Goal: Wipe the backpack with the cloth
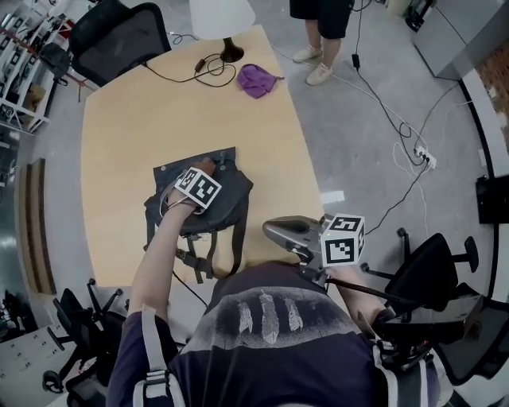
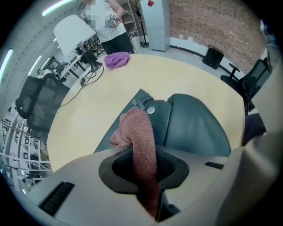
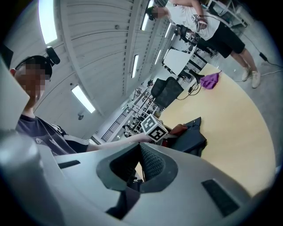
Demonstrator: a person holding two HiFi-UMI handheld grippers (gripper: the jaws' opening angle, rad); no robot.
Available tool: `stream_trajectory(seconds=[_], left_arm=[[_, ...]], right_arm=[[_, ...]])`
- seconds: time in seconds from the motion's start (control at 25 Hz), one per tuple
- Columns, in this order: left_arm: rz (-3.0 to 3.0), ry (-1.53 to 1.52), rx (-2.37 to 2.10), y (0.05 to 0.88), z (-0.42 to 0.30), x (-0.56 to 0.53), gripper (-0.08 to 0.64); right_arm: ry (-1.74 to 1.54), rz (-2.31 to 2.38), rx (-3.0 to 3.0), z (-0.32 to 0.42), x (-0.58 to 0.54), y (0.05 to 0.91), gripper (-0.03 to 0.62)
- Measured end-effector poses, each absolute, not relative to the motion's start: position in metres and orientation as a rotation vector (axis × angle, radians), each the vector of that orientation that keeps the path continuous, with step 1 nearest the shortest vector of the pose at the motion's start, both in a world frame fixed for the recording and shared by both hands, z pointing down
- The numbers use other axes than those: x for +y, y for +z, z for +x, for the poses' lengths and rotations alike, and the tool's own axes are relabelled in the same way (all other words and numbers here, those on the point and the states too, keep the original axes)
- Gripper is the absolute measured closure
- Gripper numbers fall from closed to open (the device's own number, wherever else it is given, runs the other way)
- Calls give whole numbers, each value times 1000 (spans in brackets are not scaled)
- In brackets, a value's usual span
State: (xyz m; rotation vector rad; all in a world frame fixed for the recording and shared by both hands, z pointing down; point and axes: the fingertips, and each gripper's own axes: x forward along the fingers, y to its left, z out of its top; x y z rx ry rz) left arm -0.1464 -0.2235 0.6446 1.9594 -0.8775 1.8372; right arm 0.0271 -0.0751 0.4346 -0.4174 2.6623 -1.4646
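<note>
A dark grey backpack [image 1: 208,208] lies flat on the light wooden table [image 1: 127,135], its straps hanging toward the near edge. My left gripper [image 1: 207,171] rests over the backpack's top and is shut on a rust-pink cloth [image 2: 140,137]. In the left gripper view the cloth droops from the jaws onto the backpack [image 2: 194,126]. My right gripper [image 1: 270,230] hovers off the table's near right edge, close to the person's torso, with its jaws shut and nothing between them. The right gripper view shows the backpack [image 3: 193,137] and the left gripper's marker cube [image 3: 154,128] farther off.
A purple cloth [image 1: 256,79] lies at the table's far side beside a white lamp [image 1: 223,20] and its black cable. A person stands beyond the table [image 1: 322,32]. Office chairs [image 1: 119,36] ring the table, and cables run across the floor at right.
</note>
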Motion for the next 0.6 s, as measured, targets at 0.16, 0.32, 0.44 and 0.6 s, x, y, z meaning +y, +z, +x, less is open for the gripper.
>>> stream_trajectory(seconds=[0.16, 0.32, 0.44, 0.6], left_arm=[[2036, 1744, -806, 636, -107, -230, 481], [2039, 1627, -678, 623, -69, -221, 480], [2050, 1614, -671, 618, -59, -219, 480], [2082, 1199, -632, 583, -25, -216, 480]], right_arm=[[-1479, -423, 2656, 31, -75, 437, 591], [-1458, -408, 2681, 26, -75, 434, 591], [-1454, -408, 2681, 24, -74, 432, 591], [-1453, -405, 2681, 23, -74, 433, 591]])
